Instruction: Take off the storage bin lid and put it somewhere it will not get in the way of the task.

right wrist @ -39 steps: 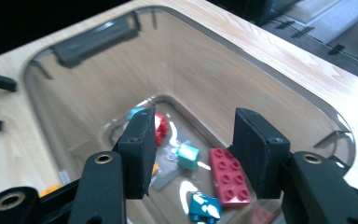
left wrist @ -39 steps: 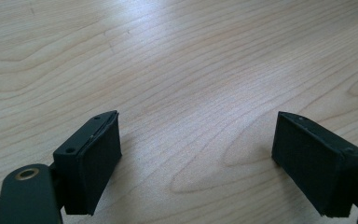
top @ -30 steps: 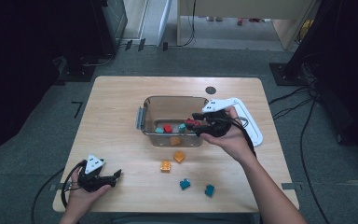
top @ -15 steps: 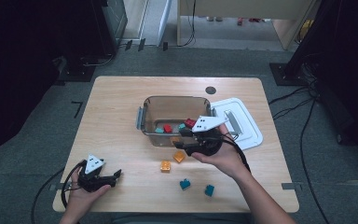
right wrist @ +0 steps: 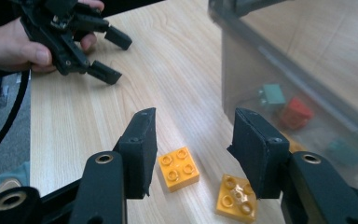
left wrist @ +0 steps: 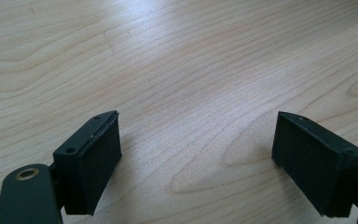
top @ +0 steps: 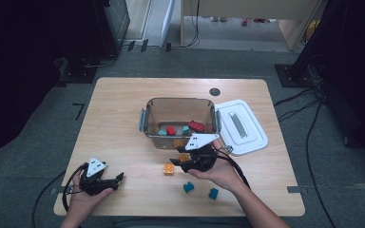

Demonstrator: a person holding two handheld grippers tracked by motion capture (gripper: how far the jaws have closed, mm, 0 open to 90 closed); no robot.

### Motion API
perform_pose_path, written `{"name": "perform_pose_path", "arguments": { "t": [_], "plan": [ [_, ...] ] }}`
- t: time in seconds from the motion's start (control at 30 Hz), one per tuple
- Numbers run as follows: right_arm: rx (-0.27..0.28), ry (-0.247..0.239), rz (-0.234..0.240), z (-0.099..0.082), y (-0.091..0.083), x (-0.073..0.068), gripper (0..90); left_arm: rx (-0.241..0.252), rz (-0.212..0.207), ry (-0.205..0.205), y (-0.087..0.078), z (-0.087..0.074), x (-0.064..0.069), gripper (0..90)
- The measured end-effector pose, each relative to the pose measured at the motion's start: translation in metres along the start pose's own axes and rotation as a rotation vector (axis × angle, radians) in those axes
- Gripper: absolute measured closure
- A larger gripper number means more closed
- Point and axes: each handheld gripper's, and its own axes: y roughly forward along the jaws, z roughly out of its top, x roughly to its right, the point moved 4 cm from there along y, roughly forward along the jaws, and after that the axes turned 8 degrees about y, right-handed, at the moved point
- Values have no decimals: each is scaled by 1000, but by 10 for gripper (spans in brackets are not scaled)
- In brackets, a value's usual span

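Bricks: two orange ones [right wrist: 178, 168] [right wrist: 236, 197] lie on the table [top: 123, 118] just outside the bin [top: 180, 107]. Right gripper [right wrist: 193, 149] hovers spread and empty over them, lined up to straddle one. Left gripper [left wrist: 196, 158] rests spread on bare wood, parked clear.

The wooden table [top: 119, 118] bears a clear bin [top: 147, 121] at its middle, a white lid [top: 254, 135] toward its right edge, and orange bricks [top: 169, 169] and teal bricks [top: 188, 187] nearer its front edge.
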Motion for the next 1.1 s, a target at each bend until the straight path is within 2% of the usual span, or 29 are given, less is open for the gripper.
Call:
{"name": "perform_pose_path", "arguments": {
  "t": [0.73,1.1],
  "plan": [
    [-87,4,-9,-38,48,-4,470,-1,-1,-2,0,0,0,155],
    [-109,5,-27,-48,59,-3,464,0,-1,-2,0,0,0,154]
  ]
}}
